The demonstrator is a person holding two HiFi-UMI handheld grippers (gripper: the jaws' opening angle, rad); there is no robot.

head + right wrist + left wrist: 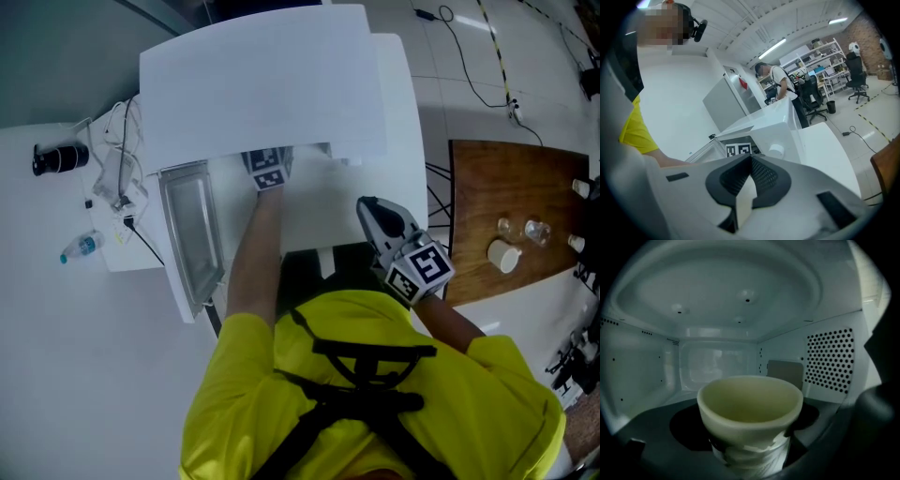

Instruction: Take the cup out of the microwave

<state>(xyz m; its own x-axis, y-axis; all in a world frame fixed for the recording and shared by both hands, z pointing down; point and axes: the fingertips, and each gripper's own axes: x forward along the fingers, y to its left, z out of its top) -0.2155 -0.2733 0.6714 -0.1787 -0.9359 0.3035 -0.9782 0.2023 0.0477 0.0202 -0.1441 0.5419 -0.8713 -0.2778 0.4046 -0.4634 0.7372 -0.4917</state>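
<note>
A cream cup [750, 411] stands on the dark turntable [684, 427] inside the white microwave [272, 84]. The microwave door [192, 234] hangs open to the left. My left gripper [267, 169] reaches into the oven cavity, so only its marker cube shows in the head view. In the left gripper view, the left gripper [750, 439] is open. Its dark jaws stand wide on either side of the cup with gaps showing, the cup close between them. My right gripper [370, 208] hangs in front of the microwave's right half. In its own view the right gripper [750, 158] is shut, tips together on nothing.
A wooden table [487, 178] to the right carries a white cup [504, 255] and small glasses. On the white surface at the left lie a water bottle [80, 247], a black cylinder [61, 157] and cables. A person [780, 86] stands far behind the microwave.
</note>
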